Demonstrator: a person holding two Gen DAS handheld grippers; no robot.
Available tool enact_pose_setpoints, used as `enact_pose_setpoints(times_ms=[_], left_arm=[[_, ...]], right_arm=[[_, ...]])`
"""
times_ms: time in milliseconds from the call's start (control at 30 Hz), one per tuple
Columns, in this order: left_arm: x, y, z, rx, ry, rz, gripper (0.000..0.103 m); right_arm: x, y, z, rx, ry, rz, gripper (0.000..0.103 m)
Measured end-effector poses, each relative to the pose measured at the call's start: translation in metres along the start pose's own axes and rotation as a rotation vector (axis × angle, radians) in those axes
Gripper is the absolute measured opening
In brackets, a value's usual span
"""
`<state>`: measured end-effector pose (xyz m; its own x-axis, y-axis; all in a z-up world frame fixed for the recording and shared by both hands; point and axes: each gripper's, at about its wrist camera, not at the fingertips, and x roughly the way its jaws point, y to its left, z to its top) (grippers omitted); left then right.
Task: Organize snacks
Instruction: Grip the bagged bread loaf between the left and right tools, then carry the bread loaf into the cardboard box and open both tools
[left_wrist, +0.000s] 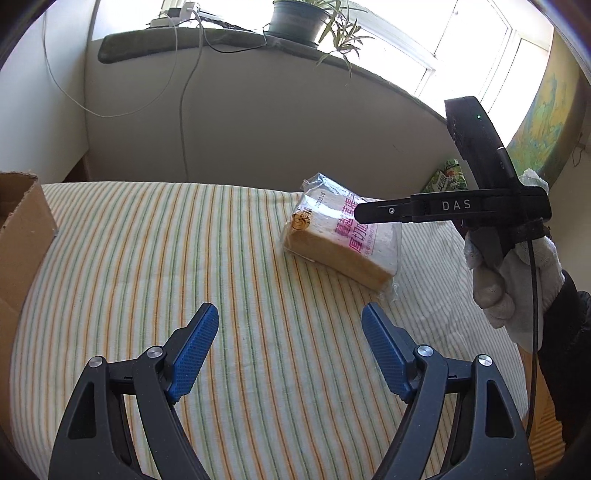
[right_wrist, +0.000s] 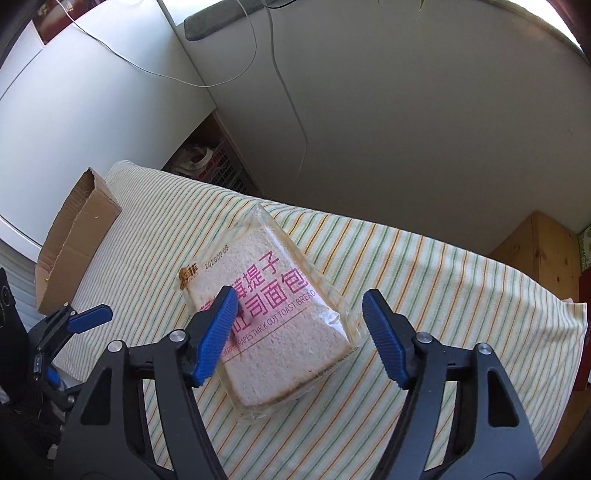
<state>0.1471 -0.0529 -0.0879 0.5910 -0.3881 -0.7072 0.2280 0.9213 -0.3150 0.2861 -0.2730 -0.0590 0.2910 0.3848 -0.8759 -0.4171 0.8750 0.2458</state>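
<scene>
Glossy plastic bread bag (crinkly); matt striped cloth.

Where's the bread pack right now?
The bread pack lies flat on the striped cloth, under the open right tool, right of the cardboard box.

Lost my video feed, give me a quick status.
Left gripper open, empty. Right gripper open above the bread pack, not gripping. Cardboard box at the far left. Nothing blocking.

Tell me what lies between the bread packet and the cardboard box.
Only bare striped cloth lies between the bread packet and the cardboard box; the right wrist view shows it best.
</scene>
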Motion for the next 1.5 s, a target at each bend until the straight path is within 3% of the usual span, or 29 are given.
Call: enact_pose_setpoints(times_ms=[100, 200, 400, 500, 600, 767, 1200, 1500], left_arm=[[0.009, 0.001, 0.005, -0.028, 0.006, -0.019, 0.079], [0.020, 0.003, 0.011, -0.059, 0.015, -0.037, 0.078], [0.044, -0.003, 0.019, -0.102, 0.044, -0.085, 0.074], [0.056, -0.012, 0.019, -0.083, 0.069, -0.091, 0.066], [0.059, -0.018, 0.018, -0.072, 0.067, -0.119, 0.063], [0.058, -0.032, 0.017, -0.018, 0.062, -0.081, 0.063], [0.004, -0.023, -0.010, 0.049, -0.003, 0.041, 0.062], [-0.060, 0.009, -0.010, 0.026, -0.101, 0.107, 0.062]], right_arm=[[0.003, 0.008, -0.009, -0.009, 0.033, 0.054, 0.061], [0.006, 0.019, -0.013, -0.045, 0.024, 0.011, 0.061], [0.010, 0.022, -0.016, 0.001, 0.021, 0.065, 0.061], [0.010, 0.028, -0.022, 0.004, 0.026, 0.098, 0.059], [0.010, 0.034, -0.027, 0.011, 0.023, 0.097, 0.059], [0.013, 0.044, -0.029, 0.051, 0.021, 0.104, 0.059], [0.017, 0.121, -0.047, -0.034, -0.005, 0.094, 0.059], [0.008, 0.201, -0.027, -0.135, -0.058, 0.127, 0.059]])
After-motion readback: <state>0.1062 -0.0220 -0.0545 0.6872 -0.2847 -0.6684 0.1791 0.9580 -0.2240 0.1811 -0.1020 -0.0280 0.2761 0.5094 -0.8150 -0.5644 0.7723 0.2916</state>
